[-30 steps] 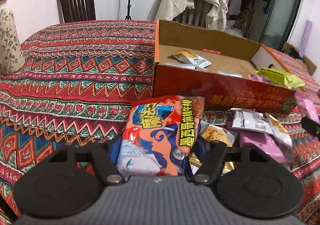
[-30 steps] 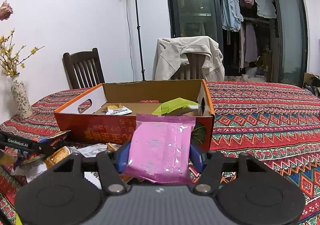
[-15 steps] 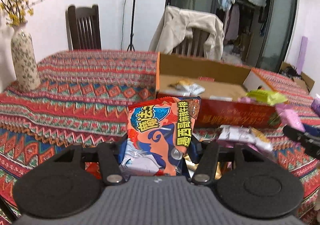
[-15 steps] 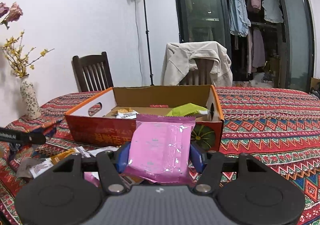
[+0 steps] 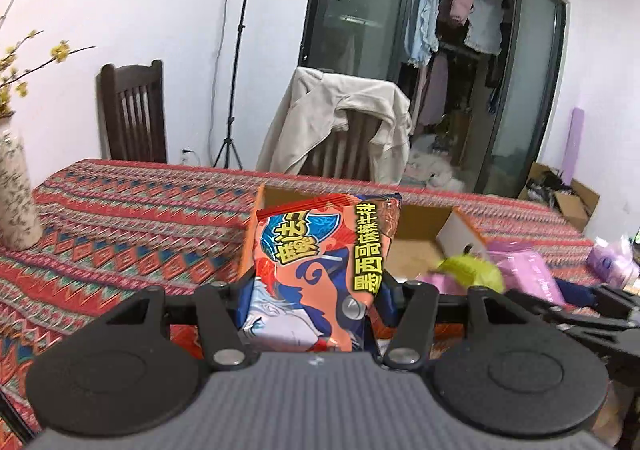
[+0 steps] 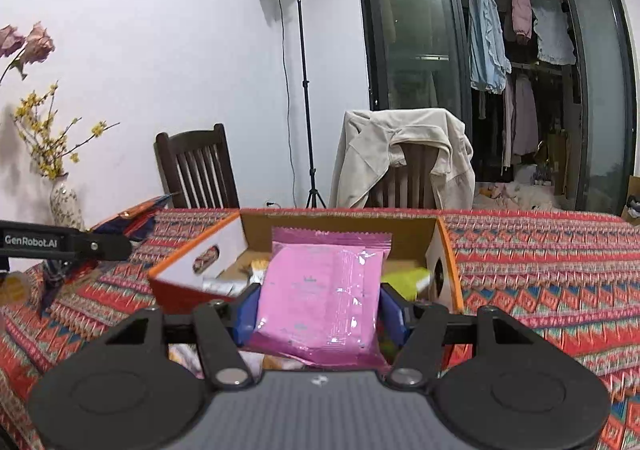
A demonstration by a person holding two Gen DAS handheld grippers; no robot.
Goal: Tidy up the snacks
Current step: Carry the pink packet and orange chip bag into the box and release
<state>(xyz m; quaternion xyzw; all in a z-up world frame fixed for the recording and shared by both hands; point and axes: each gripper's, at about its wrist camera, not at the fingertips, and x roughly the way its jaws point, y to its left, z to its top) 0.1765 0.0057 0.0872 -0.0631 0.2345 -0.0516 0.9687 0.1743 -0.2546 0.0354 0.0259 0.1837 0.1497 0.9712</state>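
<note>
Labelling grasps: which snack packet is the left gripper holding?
The orange-red packet with yellow lettering and blue cartoon art, clamped upright in the left gripper. The plain glossy pink packet is in the right gripper.

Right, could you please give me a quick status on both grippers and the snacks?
Left gripper shut on orange snack bag. Right gripper shut on pink snack packet. Cardboard box open ahead, path clear.

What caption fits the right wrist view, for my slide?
Right hand-held gripper holds a pink snack packet before the open box.
</note>
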